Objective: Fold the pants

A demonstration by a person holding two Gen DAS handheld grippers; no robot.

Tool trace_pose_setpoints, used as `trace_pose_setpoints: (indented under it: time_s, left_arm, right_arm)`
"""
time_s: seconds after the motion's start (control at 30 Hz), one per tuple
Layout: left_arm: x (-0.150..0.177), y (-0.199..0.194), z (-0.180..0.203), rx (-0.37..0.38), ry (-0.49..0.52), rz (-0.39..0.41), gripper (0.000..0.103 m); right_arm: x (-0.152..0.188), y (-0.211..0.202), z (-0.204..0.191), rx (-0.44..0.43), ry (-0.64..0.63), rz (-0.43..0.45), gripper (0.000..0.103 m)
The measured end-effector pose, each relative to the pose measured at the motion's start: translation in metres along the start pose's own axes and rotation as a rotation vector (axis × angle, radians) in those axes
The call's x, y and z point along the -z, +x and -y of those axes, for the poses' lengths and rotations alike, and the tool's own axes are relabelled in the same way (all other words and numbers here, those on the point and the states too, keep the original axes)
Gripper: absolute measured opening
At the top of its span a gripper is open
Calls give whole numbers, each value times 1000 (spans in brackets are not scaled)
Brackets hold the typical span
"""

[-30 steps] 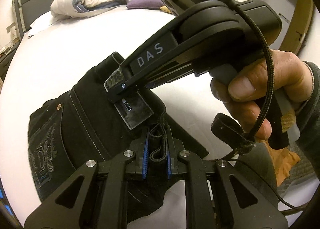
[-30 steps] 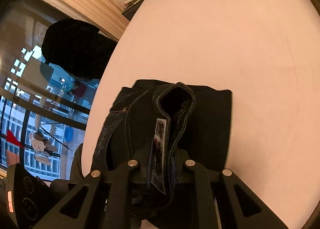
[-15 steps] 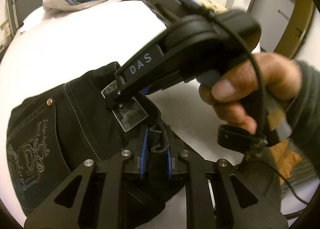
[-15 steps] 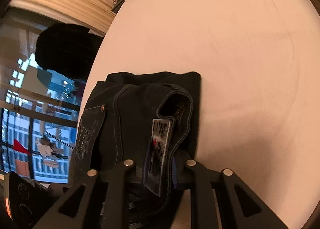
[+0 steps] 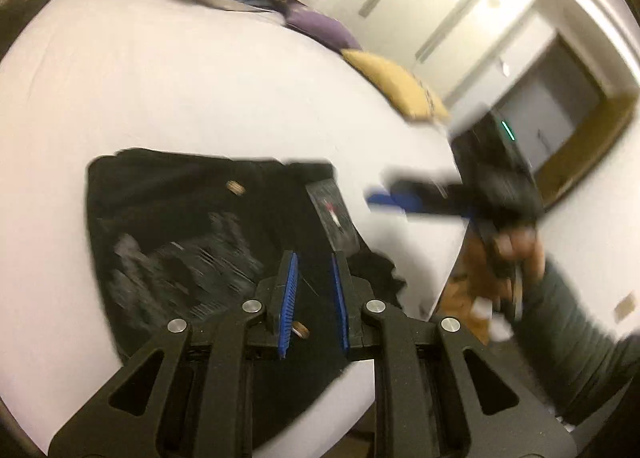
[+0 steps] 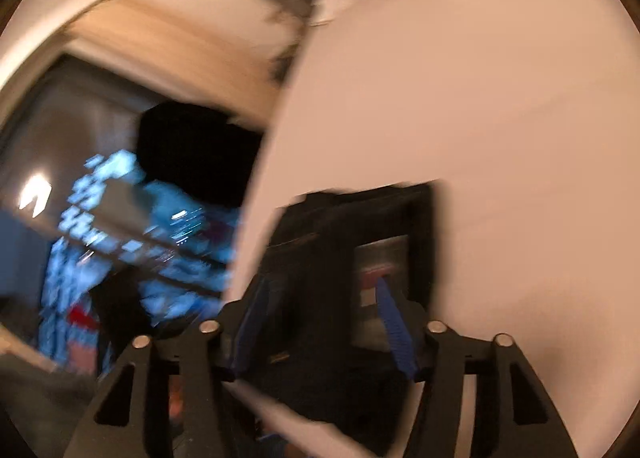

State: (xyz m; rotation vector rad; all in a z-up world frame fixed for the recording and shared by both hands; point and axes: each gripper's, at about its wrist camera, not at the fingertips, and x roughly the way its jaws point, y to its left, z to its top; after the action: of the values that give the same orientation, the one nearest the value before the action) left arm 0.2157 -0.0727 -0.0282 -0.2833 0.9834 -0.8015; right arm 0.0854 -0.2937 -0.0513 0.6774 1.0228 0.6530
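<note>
Motion-blurred right tool [image 5: 384,199]

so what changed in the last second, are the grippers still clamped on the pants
No. Both let go: the left gripper and the right gripper now stand open with nothing between their pads. The right gripper has pulled away to the side. The black pants lie folded on the white bed, waistband label facing up. The pillows stayed put.

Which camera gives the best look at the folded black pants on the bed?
The left wrist view: the pants lie almost whole on the bed, pocket stitching and label visible. The right wrist view shows only a blurred part beyond its open fingers.
</note>
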Motion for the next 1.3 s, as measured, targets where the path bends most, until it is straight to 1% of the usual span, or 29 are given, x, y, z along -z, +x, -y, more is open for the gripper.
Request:
trace_pose_setpoints:
  time_s: [0.07, 0.1, 0.13, 0.17, 0.2, 0.23, 0.27, 0.3, 0.33, 0.37, 0.43, 0.5, 0.53, 0.6, 0.63, 0.67, 0.73, 0.77, 0.83, 0.87, 1.03, 1.07, 1.1, 1.13, 1.2, 1.3]
  left_arm:
    - [-22, 5, -17, 67, -17, -8, 16]
    - [-34, 9, -31, 99, -46, -3, 16]
    - [-45, 17, -47, 148, -97, -10, 16]
    - [-48, 24, -65, 207, -153, -29, 16]
    - [-52, 33, -82, 242, -214, -41, 16]
    - [-54, 40, -95, 219, -249, -36, 16]
    - [-52, 48, -110, 218, -281, -56, 16]
    - [-46, 58, -121, 243, -310, -88, 16]
    - [-36, 66, -132, 242, -335, -103, 16]
    - [-30, 69, -137, 240, -329, -104, 15]
    - [-22, 63, -138, 256, -297, -84, 15]
    - [-16, 51, -133, 270, -282, -70, 16]
    - [-17, 52, -135, 285, -282, -63, 16]
    - [-8, 34, -137, 360, -299, -36, 16]
    - [-2, 30, -139, 384, -299, -26, 16]
    - [7, 26, -138, 388, -297, -19, 16]
    - [24, 24, -144, 370, -323, -33, 16]
    - [35, 24, -148, 354, -351, -38, 15]
    - [50, 22, -150, 371, -390, -26, 15]
    - [56, 18, -146, 379, -383, -27, 15]
    - [78, 3, -114, 346, -240, -76, 15]
    - [82, 0, -109, 327, -216, -87, 15]
    - [85, 0, -105, 299, -197, -93, 15]
    - [87, 1, -102, 289, -193, -97, 15]
    - [91, 7, -100, 285, -195, -104, 15]
    - [95, 19, -88, 251, -134, -107, 15]
  right_arm:
    - [4, 22, -1, -26, 13, -42, 52]
    - [5, 31, 5, -27, 34, -57, 52]
    - [5, 41, 12, -21, 65, -71, 51]
    - [6, 50, 22, -1, 101, -87, 51]
    - [7, 57, 31, 32, 127, -100, 51]
    - [10, 65, 45, 70, 166, -114, 33]
    - [12, 67, 56, 96, 201, -111, 0]
    - [14, 67, 67, 76, 248, -102, 0]
    - [16, 67, 72, 52, 273, -93, 0]
    - [17, 67, 73, 47, 274, -81, 0]
    - [16, 70, 65, 84, 230, -77, 0]
    - [16, 72, 62, 93, 228, -81, 0]
    - [16, 73, 62, 89, 238, -82, 0]
    - [14, 74, 63, 96, 240, -78, 0]
    - [15, 72, 62, 102, 236, -76, 0]
    - [13, 76, 58, 108, 236, -73, 0]
    - [14, 77, 58, 111, 240, -69, 0]
    - [13, 78, 57, 114, 233, -67, 0]
    - [16, 72, 59, 120, 223, -62, 0]
    - [21, 67, 59, 121, 223, -60, 0]
    - [23, 65, 53, 152, 212, -49, 0]
    - [24, 65, 51, 158, 210, -46, 0]
    - [24, 65, 50, 162, 210, -43, 0]
    - [24, 64, 50, 164, 212, -41, 0]
    - [25, 63, 46, 176, 217, -33, 0]
    - [26, 59, 36, 210, 206, -26, 0]
